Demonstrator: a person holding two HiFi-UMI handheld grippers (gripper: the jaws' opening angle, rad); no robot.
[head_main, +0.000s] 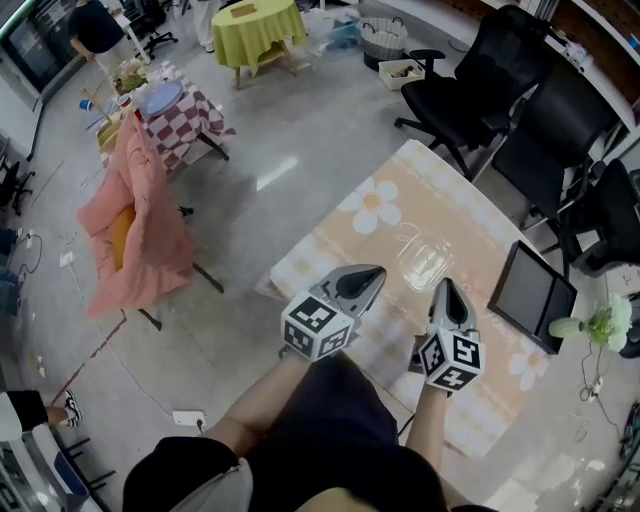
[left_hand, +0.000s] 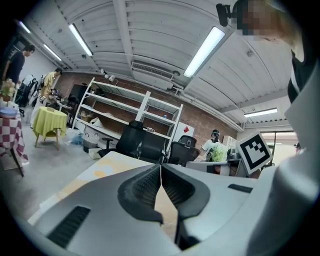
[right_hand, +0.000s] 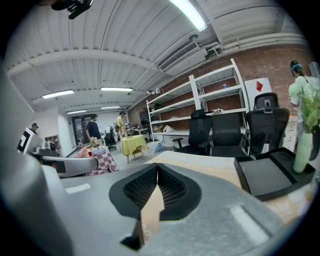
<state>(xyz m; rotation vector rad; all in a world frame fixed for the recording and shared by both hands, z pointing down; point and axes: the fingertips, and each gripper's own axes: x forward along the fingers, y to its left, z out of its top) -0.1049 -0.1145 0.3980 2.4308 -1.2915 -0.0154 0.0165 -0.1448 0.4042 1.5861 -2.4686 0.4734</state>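
Two closed grippers (head_main: 365, 283) (head_main: 447, 297) near table (head_main: 470, 215) edge

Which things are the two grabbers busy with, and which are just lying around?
Busy with:
left gripper, jaws together, empty
right gripper, jaws together, empty
clear glass on the flowered table, nearest both tips

Lying around:
black tray
vase of flowers
black office chairs
pink cloth across the floor

Left claw (head_main: 374, 273), right claw (head_main: 447, 286): both closed, empty
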